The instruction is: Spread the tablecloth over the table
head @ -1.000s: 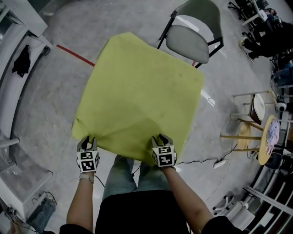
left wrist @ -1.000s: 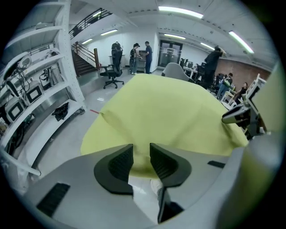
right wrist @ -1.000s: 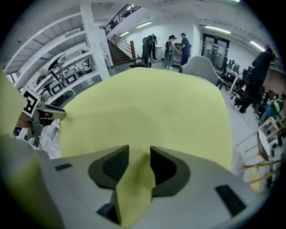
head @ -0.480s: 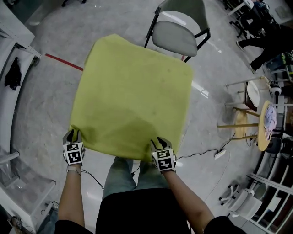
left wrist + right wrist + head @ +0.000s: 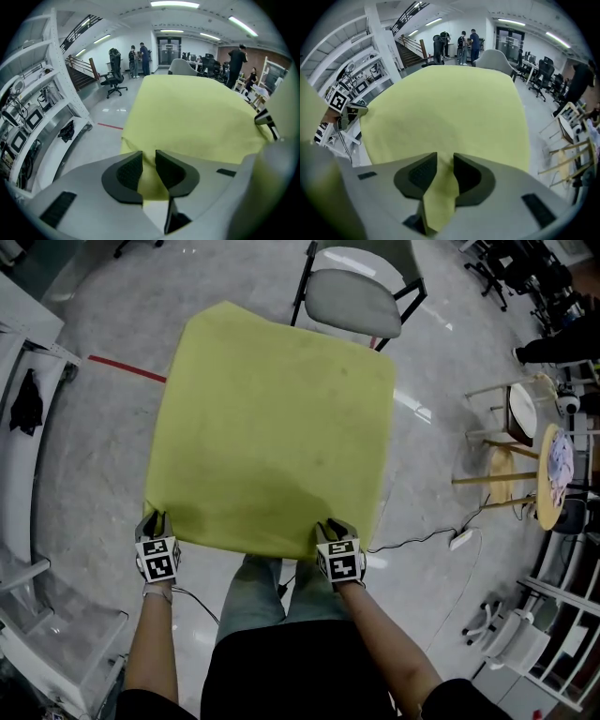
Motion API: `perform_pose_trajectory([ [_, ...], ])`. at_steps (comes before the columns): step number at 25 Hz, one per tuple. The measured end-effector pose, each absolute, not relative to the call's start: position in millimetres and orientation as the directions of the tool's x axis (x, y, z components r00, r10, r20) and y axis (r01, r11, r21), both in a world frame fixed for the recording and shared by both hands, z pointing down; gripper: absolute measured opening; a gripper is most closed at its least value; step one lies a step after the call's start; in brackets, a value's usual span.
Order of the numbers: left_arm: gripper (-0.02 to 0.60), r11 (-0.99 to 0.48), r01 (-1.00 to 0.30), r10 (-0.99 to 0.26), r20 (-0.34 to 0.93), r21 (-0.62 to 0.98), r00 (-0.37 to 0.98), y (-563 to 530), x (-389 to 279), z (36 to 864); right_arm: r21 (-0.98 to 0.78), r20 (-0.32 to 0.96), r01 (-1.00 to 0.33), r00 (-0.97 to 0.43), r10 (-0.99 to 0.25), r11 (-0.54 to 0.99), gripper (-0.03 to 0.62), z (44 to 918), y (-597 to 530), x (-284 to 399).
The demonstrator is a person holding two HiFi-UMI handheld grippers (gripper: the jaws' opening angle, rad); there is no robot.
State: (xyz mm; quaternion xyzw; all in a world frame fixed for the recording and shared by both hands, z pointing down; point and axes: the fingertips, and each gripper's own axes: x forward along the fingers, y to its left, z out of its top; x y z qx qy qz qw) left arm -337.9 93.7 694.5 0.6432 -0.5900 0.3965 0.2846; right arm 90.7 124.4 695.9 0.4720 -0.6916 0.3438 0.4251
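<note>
A yellow-green tablecloth (image 5: 272,418) lies flat over the table and hides it fully. My left gripper (image 5: 155,519) is at the cloth's near left corner, and my right gripper (image 5: 335,526) is at the near edge by the right corner. In the left gripper view the left gripper (image 5: 149,157) is shut on a pinch of tablecloth (image 5: 197,117). The right gripper (image 5: 445,161) pinches a hanging fold of the tablecloth (image 5: 445,108) in the same way. Both pairs of jaws have just been closing, with the cloth between them.
A grey folding chair (image 5: 354,298) stands just beyond the far edge. Wooden stools (image 5: 506,474) and a cable with a power strip (image 5: 459,540) are at the right. White shelving (image 5: 28,427) runs along the left, and a red floor line (image 5: 127,368) lies beside it. People (image 5: 138,58) stand far off.
My left gripper has drawn its corner out to the left. The raised crease along the near edge has flattened, and the cloth now lies squarer.
</note>
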Motion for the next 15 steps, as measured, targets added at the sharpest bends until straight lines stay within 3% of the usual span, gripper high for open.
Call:
perform_pose_trajectory([
  [11, 0.095, -0.123, -0.98, -0.462, 0.883, -0.157, -0.083, 112, -354, 693, -0.088, 0.917, -0.929, -0.217, -0.335, 0.359, 0.114, 698, 149, 74],
  [15, 0.095, -0.139, -0.977, -0.551, 0.832, -0.163, -0.06, 90, -340, 670, -0.039, 0.898, -0.937, -0.186, -0.399, 0.348, 0.118, 685, 132, 87],
])
